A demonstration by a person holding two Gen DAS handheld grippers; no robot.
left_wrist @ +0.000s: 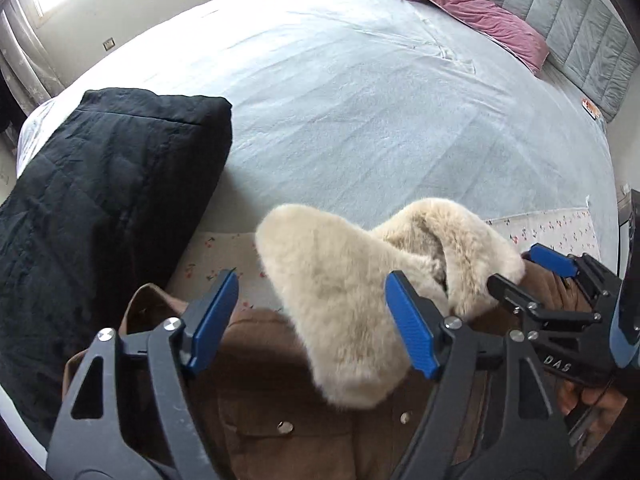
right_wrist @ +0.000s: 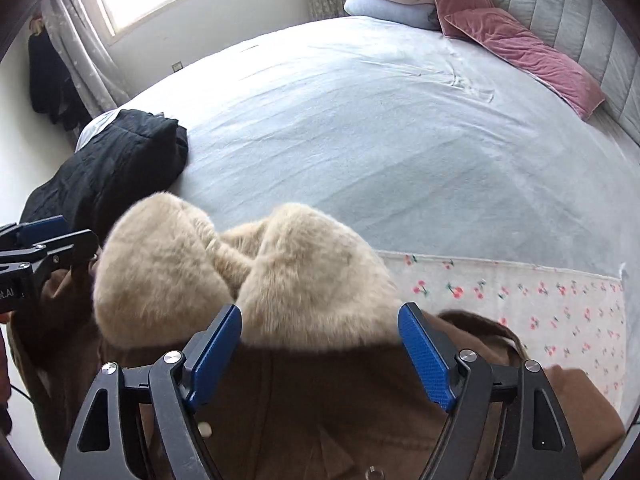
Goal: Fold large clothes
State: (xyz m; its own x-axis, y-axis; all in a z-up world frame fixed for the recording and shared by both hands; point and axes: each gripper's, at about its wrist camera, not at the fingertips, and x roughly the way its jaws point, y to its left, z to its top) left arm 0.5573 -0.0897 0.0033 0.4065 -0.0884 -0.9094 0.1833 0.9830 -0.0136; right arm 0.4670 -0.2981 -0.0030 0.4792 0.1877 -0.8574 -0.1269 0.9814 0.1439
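A brown coat [left_wrist: 280, 392] with a cream fur collar [left_wrist: 344, 292] lies at the near edge of the bed. My left gripper [left_wrist: 316, 320] is open, its blue fingers on either side of the collar's left lapel. My right gripper [right_wrist: 320, 352] is open above the coat [right_wrist: 320, 408], just behind the fur collar [right_wrist: 240, 276]. The right gripper shows in the left wrist view [left_wrist: 536, 268], at the collar's right side. The left gripper shows in the right wrist view [right_wrist: 48, 236], at the collar's left side.
A folded black quilted garment [left_wrist: 104, 200] lies on the bed's left; it also shows in the right wrist view [right_wrist: 120, 164]. The grey-blue bedspread [left_wrist: 360, 100] stretches ahead. Pink pillows [left_wrist: 480, 12] lean on the headboard. A cherry-print sheet [right_wrist: 520, 300] lies under the coat.
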